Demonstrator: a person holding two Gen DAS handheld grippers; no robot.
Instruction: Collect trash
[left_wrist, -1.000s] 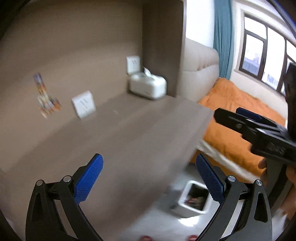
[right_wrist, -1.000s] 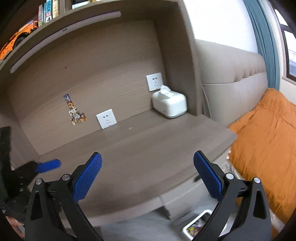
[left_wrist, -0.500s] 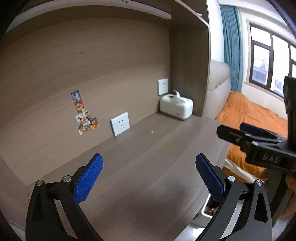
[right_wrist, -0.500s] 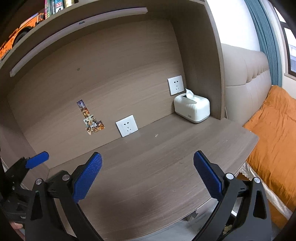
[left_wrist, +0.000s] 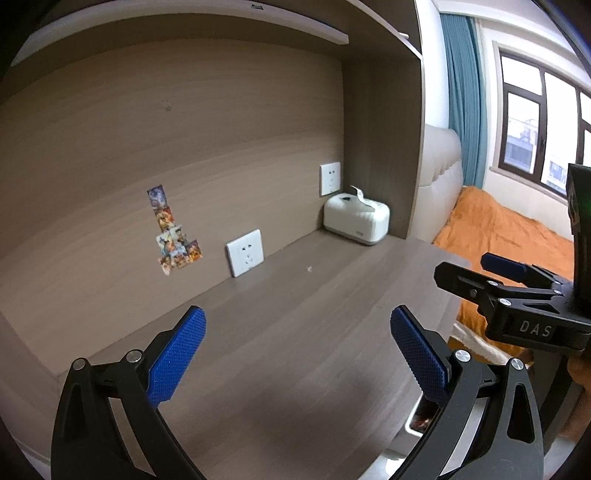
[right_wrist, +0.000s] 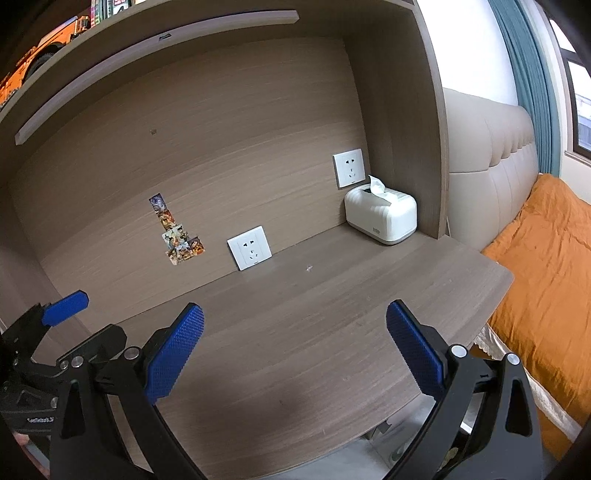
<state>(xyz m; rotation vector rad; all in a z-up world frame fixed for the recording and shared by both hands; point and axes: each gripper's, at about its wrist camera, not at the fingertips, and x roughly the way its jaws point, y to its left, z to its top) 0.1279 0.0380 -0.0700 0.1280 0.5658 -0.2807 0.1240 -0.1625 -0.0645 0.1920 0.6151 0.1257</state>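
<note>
Above the desk (right_wrist: 295, 332) both pairs of tongs hang spread wide and hold nothing: the left tongs (left_wrist: 295, 354), then the right tongs (right_wrist: 293, 350), whose body reads "DAS". Left to right: stickers (right_wrist: 177, 236), two sockets (right_wrist: 249, 248), one tiny white scrap (right_wrist: 308, 268), one tissue box (right_wrist: 380, 216), its label too small to read

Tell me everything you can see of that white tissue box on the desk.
The tissue box is white, rounded, plastic-looking with a ribbed body and a paler base band. One tissue sticks up from its top slot. It stands upright in the desk's back right corner, near the side panel, below a wall socket. Neither tool touches it.
</note>
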